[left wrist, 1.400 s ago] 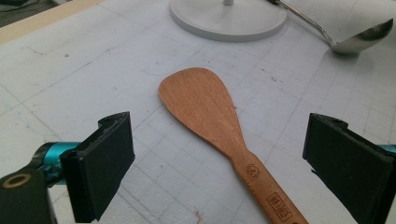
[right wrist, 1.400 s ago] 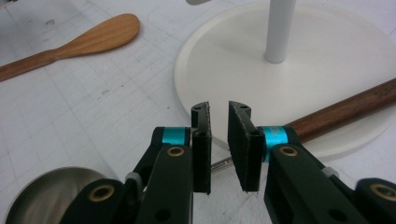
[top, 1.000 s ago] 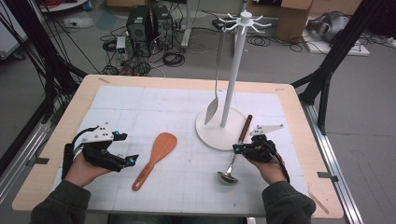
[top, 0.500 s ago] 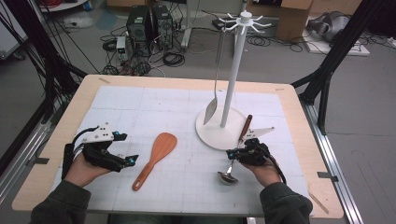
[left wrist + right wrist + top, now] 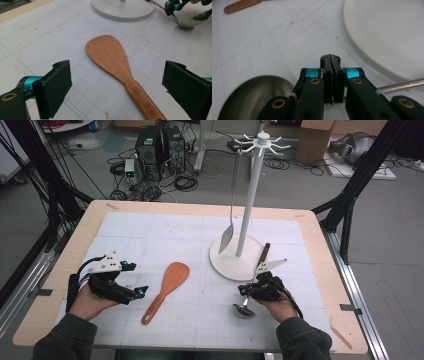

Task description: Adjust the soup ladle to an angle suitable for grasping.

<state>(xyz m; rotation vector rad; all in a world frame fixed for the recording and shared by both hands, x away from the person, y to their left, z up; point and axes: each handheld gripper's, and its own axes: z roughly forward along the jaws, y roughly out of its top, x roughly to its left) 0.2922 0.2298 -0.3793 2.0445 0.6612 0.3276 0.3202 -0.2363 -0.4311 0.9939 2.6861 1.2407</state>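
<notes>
Steel ladle (image 5: 244,309) lies on the white gridded mat (image 5: 165,235) at the bench's (image 5: 320,245) near right, its bowl toward the person and its dark-tipped handle running up over the edge of the stand's round base (image 5: 225,262). The right hand-held gripper (image 5: 248,290) is clamped on the ladle's thin shaft just above the bowl; in the right gripper view the jaws stand pressed together with the shaft crossing beneath them and the bowl (image 5: 252,97) low at the left. The white stand (image 5: 247,210) rises just beyond, with a spoon (image 5: 227,236) hanging from one of its top hooks, its bowl near the base.

A wooden spatula (image 5: 166,287) lies flat on the mat between the two hands, blade away from the person. The left hand-held gripper (image 5: 136,292) rests just left of it, jaws spread wide and holding nothing; in the left gripper view the spatula (image 5: 117,67) lies ahead between the two black pads, untouched.
</notes>
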